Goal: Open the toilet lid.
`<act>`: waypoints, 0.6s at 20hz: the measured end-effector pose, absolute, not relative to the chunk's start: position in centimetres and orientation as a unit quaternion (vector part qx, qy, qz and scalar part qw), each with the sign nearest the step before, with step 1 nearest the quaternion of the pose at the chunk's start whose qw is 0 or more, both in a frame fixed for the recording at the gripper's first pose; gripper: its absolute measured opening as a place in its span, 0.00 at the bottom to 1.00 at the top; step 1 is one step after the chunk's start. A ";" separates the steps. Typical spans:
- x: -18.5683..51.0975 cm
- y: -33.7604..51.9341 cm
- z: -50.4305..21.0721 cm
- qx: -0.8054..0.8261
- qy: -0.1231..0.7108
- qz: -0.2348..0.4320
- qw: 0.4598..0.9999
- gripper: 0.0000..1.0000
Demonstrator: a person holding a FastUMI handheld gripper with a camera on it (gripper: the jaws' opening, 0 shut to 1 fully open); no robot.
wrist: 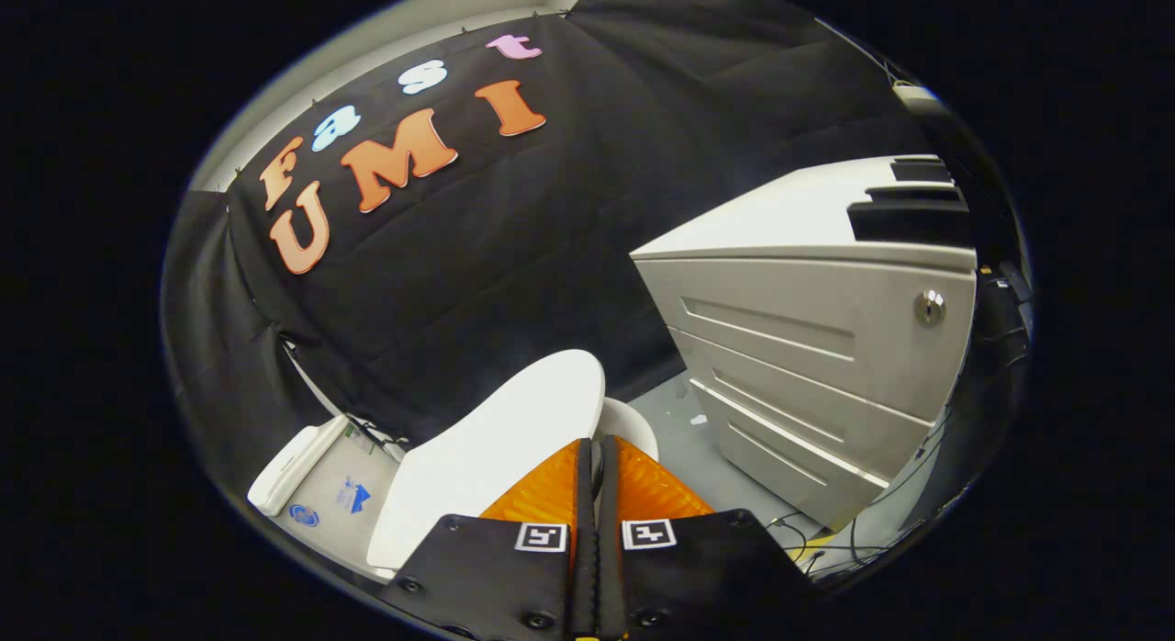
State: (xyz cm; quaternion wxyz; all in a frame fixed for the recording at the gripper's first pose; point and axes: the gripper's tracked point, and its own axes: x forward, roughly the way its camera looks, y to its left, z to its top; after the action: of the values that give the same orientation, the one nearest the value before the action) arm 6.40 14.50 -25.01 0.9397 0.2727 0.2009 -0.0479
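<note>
1. Holding its two fingers pressed close together, the hand-held gripper (595,453) has just a thin gap between them and nothing is in it.
2. Its tips sit right at the edge of the toilet lid (496,448). I cannot tell if they touch it.
3. The toilet lid is white, smooth and shiny, with a long rounded shape. It looks tipped up a bit on one side, with the white toilet bowl (633,425) peeking out just behind the fingers.
4. To do this step well, I think the tips should go under the rim of the lid and push up slowly. The lid looks slippery, so a fast push could make the fingers slide off.
5. Lifting in a curve around the hinge would be best, I think.
6. Beside the lid is the white tank (317,480), with small blue stickers on it.
7. Well apart on the other side stands a pale drawer cabinet (808,347). It has flat hard sides, long grooves and a round metal lock (929,307).
8. The grey floor (684,439) lies between the cabinet and the toilet.
</note>
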 end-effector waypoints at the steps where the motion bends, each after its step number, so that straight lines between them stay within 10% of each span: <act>1: 6.8 14.8 -23.7 0.275 0.189 -0.036 0.942 0.08; 12: 9.3 23.9 -7.8 0.192 0.081 0.123 0.970 0.09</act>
State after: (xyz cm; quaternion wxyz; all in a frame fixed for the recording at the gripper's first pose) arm 9.32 23.86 -7.81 0.9703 0.1922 0.0808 0.1226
